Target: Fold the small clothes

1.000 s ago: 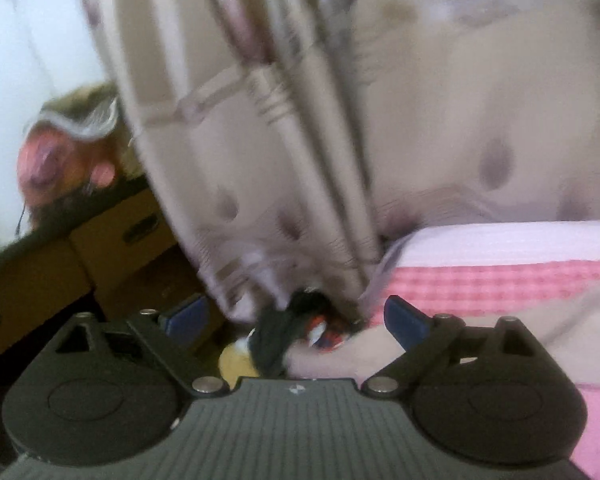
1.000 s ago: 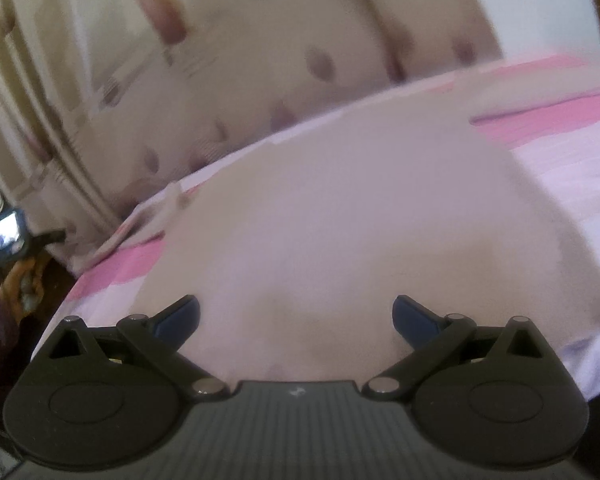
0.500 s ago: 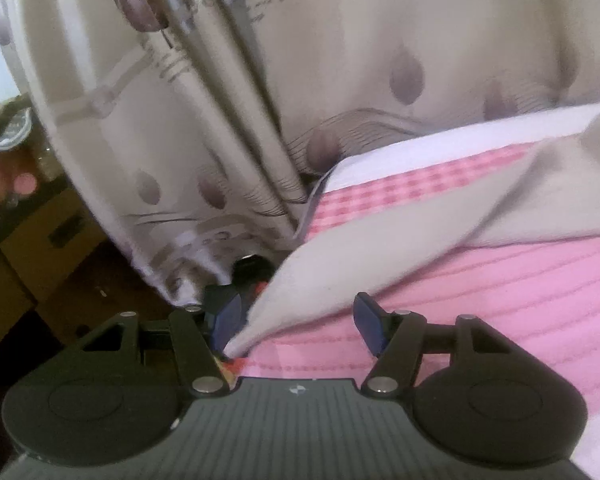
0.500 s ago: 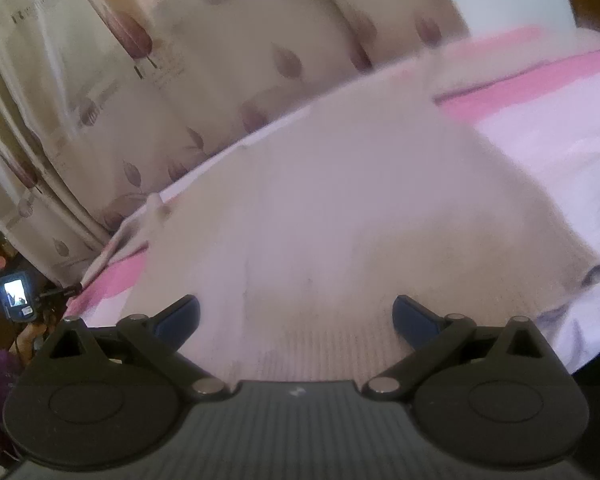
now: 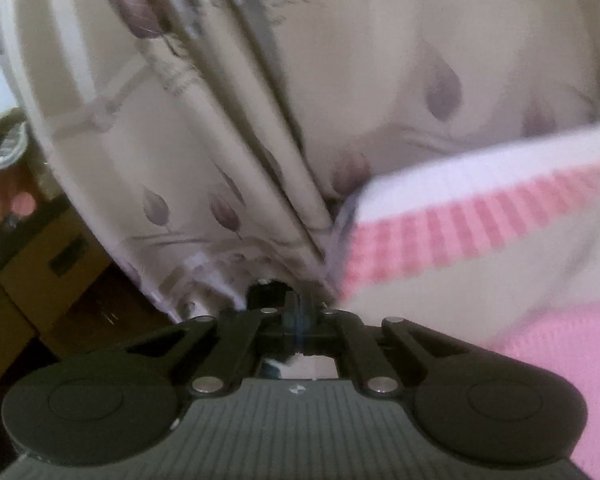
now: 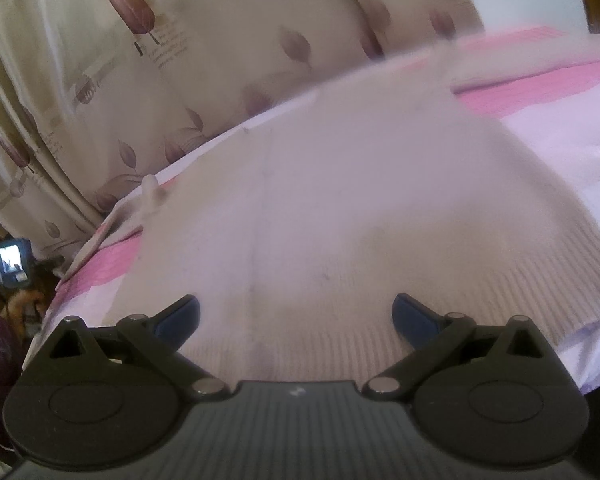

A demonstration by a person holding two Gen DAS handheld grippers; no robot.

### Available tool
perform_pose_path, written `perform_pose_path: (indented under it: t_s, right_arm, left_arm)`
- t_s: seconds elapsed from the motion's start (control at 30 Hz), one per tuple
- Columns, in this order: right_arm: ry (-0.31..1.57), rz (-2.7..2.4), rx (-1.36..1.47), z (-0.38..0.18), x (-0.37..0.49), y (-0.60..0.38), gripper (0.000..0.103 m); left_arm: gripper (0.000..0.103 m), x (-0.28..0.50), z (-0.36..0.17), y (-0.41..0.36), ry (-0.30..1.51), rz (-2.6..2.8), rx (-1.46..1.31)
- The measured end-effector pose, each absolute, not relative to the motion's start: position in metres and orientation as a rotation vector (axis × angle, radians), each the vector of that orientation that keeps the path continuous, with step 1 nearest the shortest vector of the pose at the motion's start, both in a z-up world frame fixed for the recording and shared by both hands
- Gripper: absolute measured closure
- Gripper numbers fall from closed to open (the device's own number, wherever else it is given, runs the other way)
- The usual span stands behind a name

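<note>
Cream knit, ribbed at the hem: the sweater [image 5: 440, 292] shows in my left wrist view as a tapering sleeve end running from the right toward my left tongs [image 5: 298, 320], at the corner of the bed [image 5: 480, 168] nearest the curtain [image 5: 180, 120]. The left jaws stand together; a scrap of pale cloth shows just behind them, so I judge them clamped on the sleeve tip, though blur hides the contact itself. Cardboard boxes [image 5: 48, 264] sit on the floor, lower left.

In my right wrist view the sweater [image 6: 340, 208] lies spread flat across the pink-and-white bedding, hem along the near edge. My right tongs [image 6: 296, 316] stand wide apart over the hem, holding nothing.

Step in hand, by my judgement: taking the sleeve for the first fold. The next move calls for carrying that sleeve inward across the body without dragging the rest.

Writing: small printed lines on the curtain, too blurred to read beyond a large initial R. No brand legible.
</note>
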State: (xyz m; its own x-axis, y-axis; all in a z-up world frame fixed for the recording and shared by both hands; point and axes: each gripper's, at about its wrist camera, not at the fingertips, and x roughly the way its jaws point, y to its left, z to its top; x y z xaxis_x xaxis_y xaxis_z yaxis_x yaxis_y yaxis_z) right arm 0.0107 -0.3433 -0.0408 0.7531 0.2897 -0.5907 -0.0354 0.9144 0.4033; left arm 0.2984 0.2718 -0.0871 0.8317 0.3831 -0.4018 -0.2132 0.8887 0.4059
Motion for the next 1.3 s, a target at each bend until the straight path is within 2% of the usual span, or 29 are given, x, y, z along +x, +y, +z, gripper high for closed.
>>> perform_pose_path:
  t_s: [0.07, 0.13, 0.17, 0.2, 0.23, 0.27, 0.37, 0.43, 0.53, 0.63, 0.7, 0.8, 1.07, 1.13, 1.2, 1.3]
  right_arm:
    - [0.704, 0.186, 0.383, -0.041, 0.013, -0.341, 0.000]
    - [0.706, 0.191, 0.383, -0.040, 0.013, -0.339, 0.000]
    - [0.705, 0.195, 0.384, -0.040, 0.013, -0.338, 0.000]
    - [0.703, 0.197, 0.386, -0.041, 0.013, -0.339, 0.000]
    - [0.702, 0.198, 0.387, -0.042, 0.013, -0.339, 0.000]
    - [0.699, 0.199, 0.389, -0.044, 0.014, -0.339, 0.000]
    - [0.699, 0.199, 0.383, -0.044, 0.015, -0.334, 0.000]
    - [0.707, 0.200, 0.373, -0.042, 0.017, -0.332, 0.000]
    - [0.712, 0.201, 0.375, -0.041, 0.018, -0.330, 0.000]
    - [0.714, 0.196, 0.374, -0.041, 0.019, -0.328, 0.000]
    - [0.717, 0.193, 0.372, -0.041, 0.019, -0.328, 0.000]
    - [0.719, 0.191, 0.368, -0.041, 0.022, -0.326, 0.000]
    - [0.711, 0.201, 0.361, -0.045, 0.027, -0.317, 0.000]
    - [0.709, 0.200, 0.361, -0.045, 0.026, -0.316, 0.000]
    - [0.712, 0.201, 0.361, -0.045, 0.027, -0.316, 0.000]
    - [0.718, 0.203, 0.358, -0.044, 0.026, -0.315, 0.000]
  left_arm:
    - [0.097, 0.305, -0.068, 0.282, 0.512, 0.256, 0.296]
    - [0.089, 0.304, -0.058, 0.284, 0.532, 0.153, 0.320]
    - [0.068, 0.301, -0.059, 0.281, 0.541, 0.117, 0.378]
    - [0.029, 0.298, -0.062, 0.276, 0.543, 0.094, 0.433]
    - [0.002, 0.291, -0.068, 0.271, 0.528, 0.081, 0.500]
    - [0.000, 0.283, -0.075, 0.267, 0.504, 0.064, 0.556]
    - [0.013, 0.274, -0.094, 0.263, 0.518, 0.001, 0.632]
    - [0.033, 0.279, -0.106, 0.265, 0.540, 0.009, 0.651]
    - [0.043, 0.283, -0.126, 0.264, 0.551, -0.005, 0.709]
    - [0.050, 0.272, -0.138, 0.258, 0.469, -0.048, 0.812]
    - [0.050, 0.266, -0.137, 0.260, 0.458, -0.094, 0.827]
    - [0.044, 0.260, -0.131, 0.266, 0.476, -0.164, 0.816]
    - [0.043, 0.253, -0.130, 0.265, 0.482, -0.196, 0.852]
    - [0.053, 0.262, -0.134, 0.265, 0.482, -0.148, 0.874]
    - [0.094, 0.277, -0.134, 0.265, 0.551, -0.122, 0.836]
    - [0.094, 0.286, -0.139, 0.260, 0.543, -0.061, 0.863]
